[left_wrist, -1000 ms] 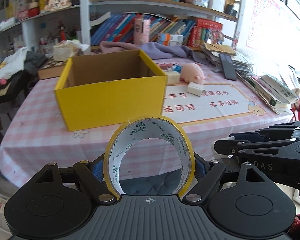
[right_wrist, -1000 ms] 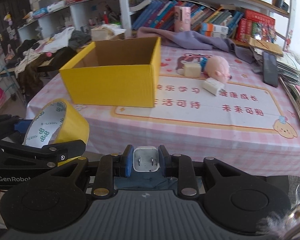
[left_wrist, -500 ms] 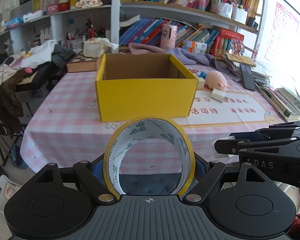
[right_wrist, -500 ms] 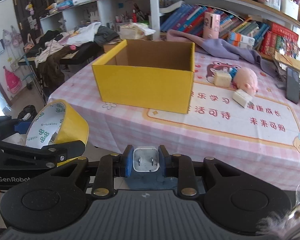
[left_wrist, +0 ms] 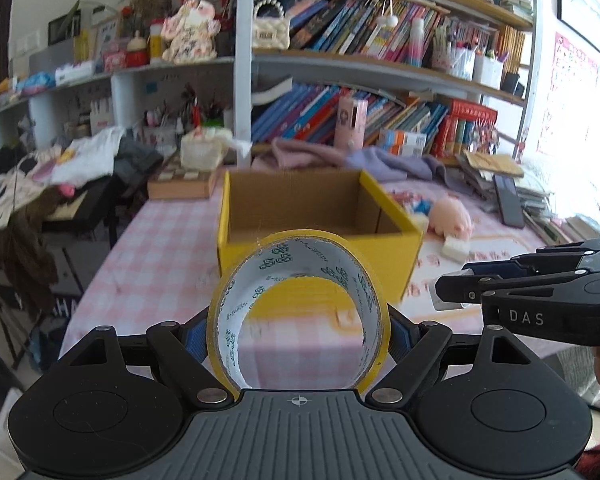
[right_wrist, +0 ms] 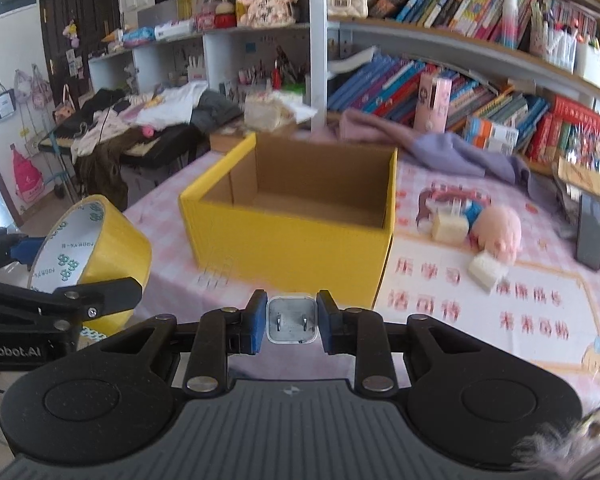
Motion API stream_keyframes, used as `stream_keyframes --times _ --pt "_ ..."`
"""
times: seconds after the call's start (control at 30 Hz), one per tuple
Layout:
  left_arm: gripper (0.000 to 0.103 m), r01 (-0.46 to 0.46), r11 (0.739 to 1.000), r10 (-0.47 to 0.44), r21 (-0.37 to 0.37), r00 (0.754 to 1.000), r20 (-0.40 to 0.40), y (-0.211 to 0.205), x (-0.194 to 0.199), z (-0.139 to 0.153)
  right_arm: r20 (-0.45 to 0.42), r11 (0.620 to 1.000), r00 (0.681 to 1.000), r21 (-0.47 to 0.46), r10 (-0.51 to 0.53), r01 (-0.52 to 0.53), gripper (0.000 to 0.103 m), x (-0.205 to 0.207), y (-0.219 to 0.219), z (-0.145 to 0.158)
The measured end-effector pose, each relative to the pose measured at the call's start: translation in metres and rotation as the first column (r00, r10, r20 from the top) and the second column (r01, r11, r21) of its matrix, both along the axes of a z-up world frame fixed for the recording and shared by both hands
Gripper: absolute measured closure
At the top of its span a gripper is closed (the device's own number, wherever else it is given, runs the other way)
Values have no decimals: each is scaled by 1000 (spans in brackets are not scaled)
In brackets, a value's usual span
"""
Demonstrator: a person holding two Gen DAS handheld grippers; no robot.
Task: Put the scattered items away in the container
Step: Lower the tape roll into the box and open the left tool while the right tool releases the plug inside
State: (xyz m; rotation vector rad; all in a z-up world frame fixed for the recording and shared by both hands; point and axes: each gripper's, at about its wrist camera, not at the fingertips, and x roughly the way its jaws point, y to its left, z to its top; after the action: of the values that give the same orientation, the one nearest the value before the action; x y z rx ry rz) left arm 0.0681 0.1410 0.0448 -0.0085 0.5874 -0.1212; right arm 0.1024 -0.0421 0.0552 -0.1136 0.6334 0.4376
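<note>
Both loaded: left tool [left_wrist: 298, 332] pinching the yellow tape roll [left_wrist: 298, 308], right tool [right_wrist: 291, 322] clamped on the white plug-in charger [right_wrist: 291, 319]. Open yellow cardboard box [right_wrist: 288, 248] lies dead ahead on the pink checked worktop [right_wrist: 480, 332], slightly nearer the right.

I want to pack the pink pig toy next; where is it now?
The pink pig toy lies on the checked tablecloth to the right of the yellow box, between two small white blocks, seen in both wrist views.
</note>
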Motion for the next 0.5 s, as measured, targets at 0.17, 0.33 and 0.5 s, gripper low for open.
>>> stream_keyframes --times 0.17,0.33,0.5 --pt "20 28 999 -29 24 999 41 -6 43 15 41 1000 999 15 16 -17 78 46 -2 14" --pt "20 53 997 -56 61 997 50 -16 96 24 67 998 995 -3 68 -68 78 105 3 26" --pt "20 81 986 -87 149 996 29 -28 154 21 89 986 985 -87 147 -139 78 166 16 28"
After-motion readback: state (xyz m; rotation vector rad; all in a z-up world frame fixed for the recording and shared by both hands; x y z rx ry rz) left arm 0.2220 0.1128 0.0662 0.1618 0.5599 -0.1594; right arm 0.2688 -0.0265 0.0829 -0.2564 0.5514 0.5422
